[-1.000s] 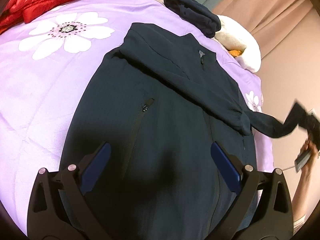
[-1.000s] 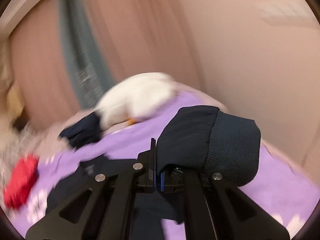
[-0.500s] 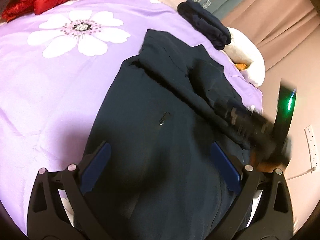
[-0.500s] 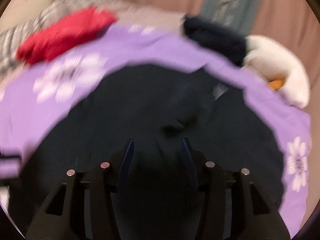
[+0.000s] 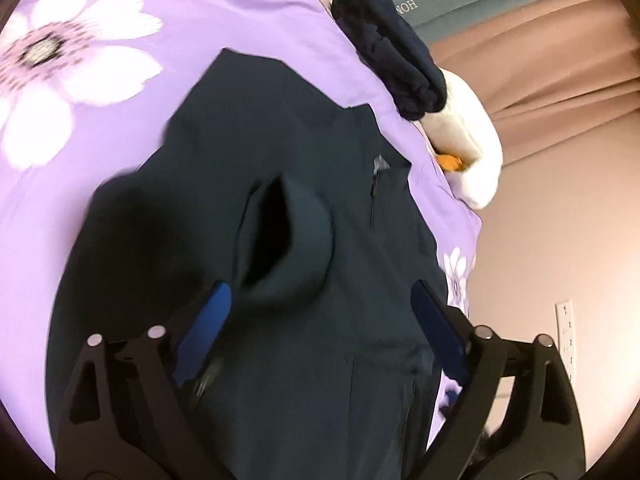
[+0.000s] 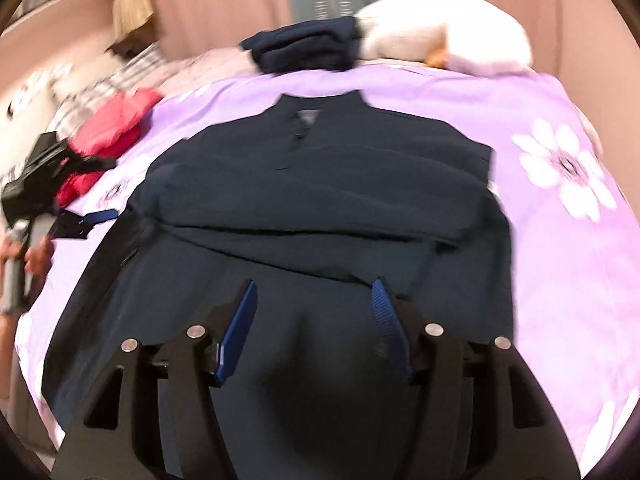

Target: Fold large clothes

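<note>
On the purple floral bedspread [image 6: 560, 248] the navy jacket [image 6: 320, 200] lies flat, its hem hidden behind both tools. Left gripper [image 5: 320, 332] is closing, empty, over a sleeve cuff [image 5: 288, 240]; right gripper [image 6: 314, 320] is opening, gripping nothing. Motion blur smears the detail.

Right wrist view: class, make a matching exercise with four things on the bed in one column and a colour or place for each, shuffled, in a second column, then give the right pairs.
Things:
1. spread jacket
2. bedspread
3. red garment
4. white plush toy

Descriptions:
A. purple with white flowers
B. at the far edge, beside a folded navy pile
C. dark navy, in the middle, sleeve folded across
D. bunched up on the left side

Pairs: 1-C, 2-A, 3-D, 4-B
</note>
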A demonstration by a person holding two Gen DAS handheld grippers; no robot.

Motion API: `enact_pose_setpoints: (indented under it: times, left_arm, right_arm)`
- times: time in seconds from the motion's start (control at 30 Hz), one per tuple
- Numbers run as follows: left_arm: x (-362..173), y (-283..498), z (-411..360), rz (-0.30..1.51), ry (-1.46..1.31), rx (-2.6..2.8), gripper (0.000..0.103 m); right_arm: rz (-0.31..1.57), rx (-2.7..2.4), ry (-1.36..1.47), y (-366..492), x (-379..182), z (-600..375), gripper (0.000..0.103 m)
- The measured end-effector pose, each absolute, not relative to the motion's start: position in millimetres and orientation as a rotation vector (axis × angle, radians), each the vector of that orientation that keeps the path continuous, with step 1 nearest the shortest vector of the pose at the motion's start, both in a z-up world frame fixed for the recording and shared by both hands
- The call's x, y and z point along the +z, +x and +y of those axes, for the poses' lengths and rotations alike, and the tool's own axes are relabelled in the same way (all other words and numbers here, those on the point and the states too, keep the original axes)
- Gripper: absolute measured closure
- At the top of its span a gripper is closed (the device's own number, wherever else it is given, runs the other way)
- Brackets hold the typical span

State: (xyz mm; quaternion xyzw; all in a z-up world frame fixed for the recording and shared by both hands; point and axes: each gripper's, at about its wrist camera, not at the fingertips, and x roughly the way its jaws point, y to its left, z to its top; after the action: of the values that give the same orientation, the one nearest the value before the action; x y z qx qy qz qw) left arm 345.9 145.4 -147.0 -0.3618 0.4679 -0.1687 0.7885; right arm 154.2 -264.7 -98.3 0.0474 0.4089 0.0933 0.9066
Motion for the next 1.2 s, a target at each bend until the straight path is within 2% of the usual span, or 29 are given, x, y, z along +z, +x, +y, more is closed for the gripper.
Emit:
enact_pose_setpoints:
  times: [0.07, 0.1, 0.17, 0.2, 0.23, 0.27, 0.43, 0.5, 0.57, 0.77, 0.97, 1.07, 1.13, 1.2]
  left_arm:
    - [-150.1, 368.7, 137.1, 1.032, -0.773, -0.353, 0.021]
    - [-154.3, 378.7, 133.2, 1.054, -0.778, -0.356, 0.027]
    - [-168.1, 399.0, 124.5, 1.128, -0.796, -0.357, 0.05]
    - [-173.4, 405.7, 120.8, 1.154, -0.811, -0.355, 0.077]
    - [-174.5, 411.3, 116.1, 1.17, -0.815, -0.359, 0.097]
    - [-166.5, 417.3, 108.1, 1.154, -0.789, -0.366, 0.1]
    - [-89.6, 425.8, 95.6, 0.866, -0.742, -0.505, 0.101]
    - [-75.9, 416.7, 99.9, 0.781, -0.705, -0.547, 0.101]
    - [-91.5, 411.8, 102.3, 0.825, -0.637, -0.527, 0.101]
    - [-187.2, 383.4, 132.8, 1.106, -0.636, -0.471, 0.101]
    - [-189.9, 361.1, 129.5, 1.134, -0.573, -0.511, 0.099]
    - [-192.6, 365.9, 127.2, 1.154, -0.559, -0.474, 0.089]
    - [-194.6, 369.9, 133.2, 1.151, -0.587, -0.452, 0.082]
    - [-195.2, 373.0, 136.7, 1.153, -0.597, -0.444, 0.076]
  right_arm:
    - [0.842, 0.172, 0.129, 145.4, -103.1, -280.0, 0.042]
    - [0.842, 0.166, 0.137, 143.1, -106.6, -282.7, 0.042]
    - [0.846, 0.154, 0.159, 140.6, -113.1, -288.5, 0.042]
    - [0.847, 0.152, 0.169, 140.6, -116.4, -289.7, 0.042]
    - [0.845, 0.149, 0.176, 139.7, -119.3, -289.5, 0.042]
    - [0.842, 0.145, 0.181, 137.1, -119.6, -292.0, 0.042]
    - [0.813, 0.127, 0.195, 141.6, -114.7, -296.8, 0.042]
    - [0.802, 0.123, 0.201, 144.1, -112.7, -297.9, 0.042]
    - [0.803, 0.119, 0.209, 146.4, -113.9, -299.4, 0.042]
    - [0.841, 0.1, 0.209, 156.4, -121.0, -302.7, 0.042]
    - [0.819, 0.123, 0.223, 204.8, -105.3, -304.5, 0.042]
    - [0.834, 0.12, 0.242, 245.7, -107.4, -307.2, 0.044]
    - [0.869, 0.115, 0.198, 266.1, -116.6, -304.5, 0.055]
    - [0.958, 0.119, 0.148, 276.5, -132.9, -298.8, 0.059]
